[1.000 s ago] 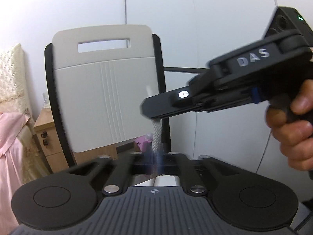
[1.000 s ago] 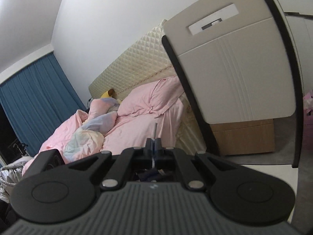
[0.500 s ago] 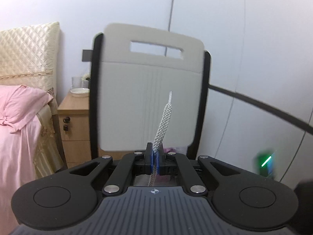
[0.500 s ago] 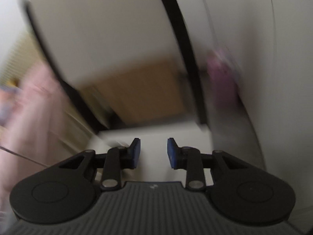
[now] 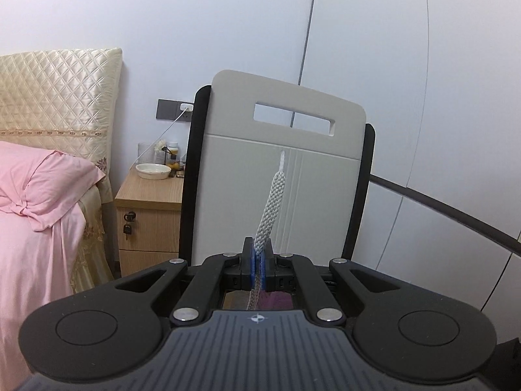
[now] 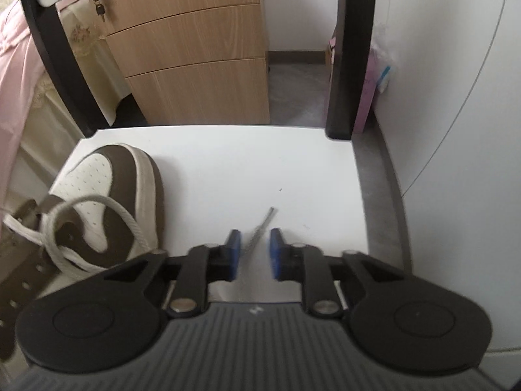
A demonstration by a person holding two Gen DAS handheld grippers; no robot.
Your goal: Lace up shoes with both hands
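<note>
Shoelace [image 5: 272, 202], grey and braided, stands up from the left tongs [image 5: 259, 262], clenched on it, its tip before the chair back [image 5: 312, 176]; a nightstand [image 5: 149, 208] stands behind. From the right wrist, the right tongs [image 6: 255, 254] have just been closing, yet the pads stay apart and released over the white worktop [image 6: 247, 169], a thin lace tip [image 6: 260, 229] untouched between them. A brown-and-white sneaker [image 6: 107, 195] lies at left.

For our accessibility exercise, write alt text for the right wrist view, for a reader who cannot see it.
The right gripper points down at a white chair seat, jaws apart, with a thin lace tip lying between them, unpressed. A brown-and-white shoe with a loose white lace sits at the left, a wooden drawer unit behind.
</note>
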